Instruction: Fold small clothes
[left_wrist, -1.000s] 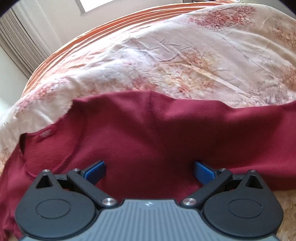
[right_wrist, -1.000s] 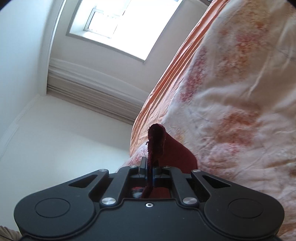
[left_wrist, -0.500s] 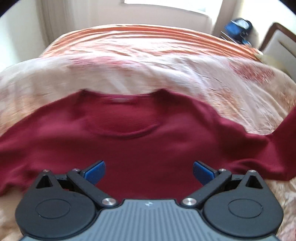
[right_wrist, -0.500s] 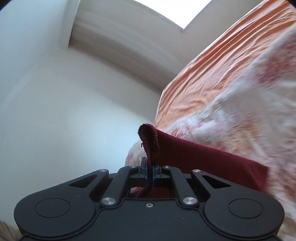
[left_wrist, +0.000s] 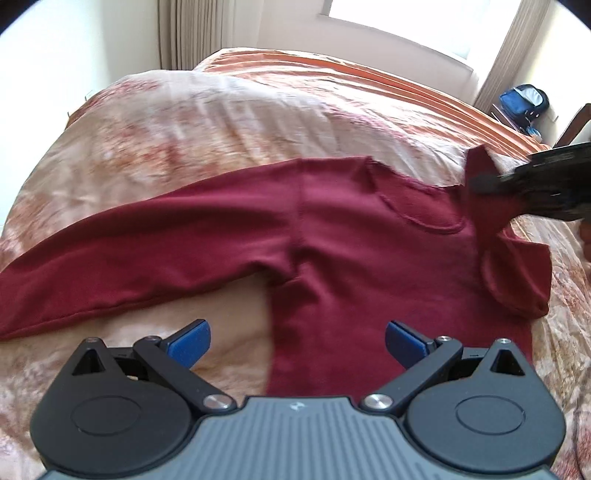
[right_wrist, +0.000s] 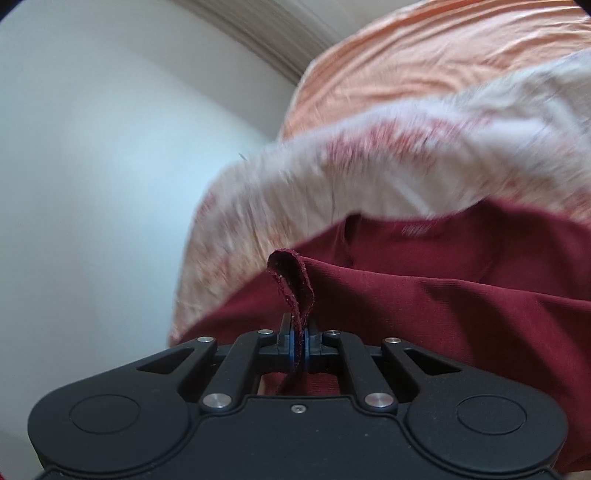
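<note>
A dark red long-sleeved sweater (left_wrist: 351, 236) lies spread on the bed, its left sleeve (left_wrist: 122, 254) stretched out flat to the left. My left gripper (left_wrist: 297, 341) is open and empty, hovering just above the sweater's body near its lower left edge. My right gripper (right_wrist: 299, 347) is shut on the cuff of the right sleeve (right_wrist: 291, 280) and holds it lifted over the sweater's chest. It also shows in the left wrist view (left_wrist: 480, 182), at the sweater's right shoulder with the sleeve (left_wrist: 513, 273) doubled back under it.
The bed has a cream floral duvet (left_wrist: 192, 129) with an orange cover (left_wrist: 369, 74) at the far end. A window and curtains (left_wrist: 184, 29) stand behind. A blue bag (left_wrist: 522, 101) sits on the floor at the far right.
The right gripper has carried the sleeve cuff inward over the sweater's chest. The left gripper has swung left, so the left sleeve and armpit are in view now.
</note>
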